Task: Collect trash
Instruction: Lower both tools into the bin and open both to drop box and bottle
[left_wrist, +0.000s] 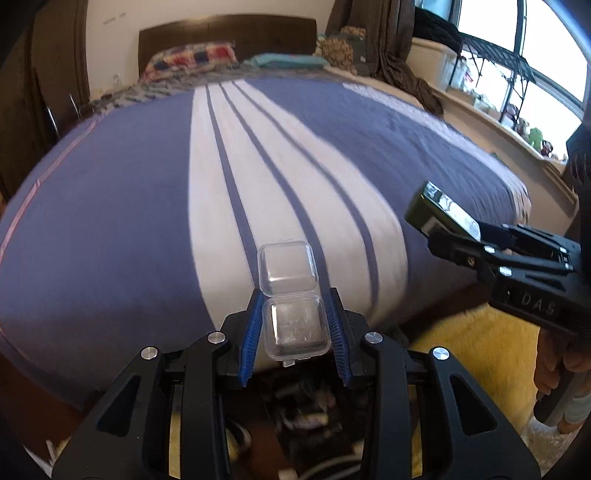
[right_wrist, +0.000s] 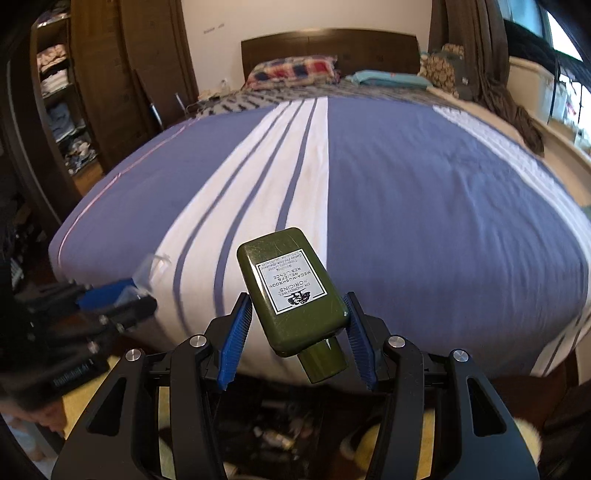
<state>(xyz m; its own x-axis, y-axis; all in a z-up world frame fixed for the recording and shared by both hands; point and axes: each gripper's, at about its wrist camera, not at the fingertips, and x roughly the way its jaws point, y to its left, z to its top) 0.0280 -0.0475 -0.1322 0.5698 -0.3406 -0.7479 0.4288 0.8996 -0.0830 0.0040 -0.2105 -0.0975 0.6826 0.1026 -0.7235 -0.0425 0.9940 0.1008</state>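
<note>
My left gripper (left_wrist: 294, 314) is shut on a small clear plastic hinged box (left_wrist: 293, 317), its lid flipped open forward, held above the foot of the bed. My right gripper (right_wrist: 300, 317) is shut on a dark green bottle (right_wrist: 291, 291) with a white label, cap end pointing back toward the camera. In the left wrist view the right gripper (left_wrist: 439, 236) and the green bottle (left_wrist: 439, 210) show at the right. In the right wrist view the left gripper (right_wrist: 125, 291) with the clear box (right_wrist: 147, 273) shows at the left, blurred.
A bed with a blue and white striped cover (left_wrist: 258, 166) fills both views, with pillows (right_wrist: 291, 70) at the headboard. A yellow rug (left_wrist: 469, 350) and a dark bin of clutter (left_wrist: 306, 410) lie below. A wardrobe (right_wrist: 62, 92) stands left, a window ledge (left_wrist: 517, 122) right.
</note>
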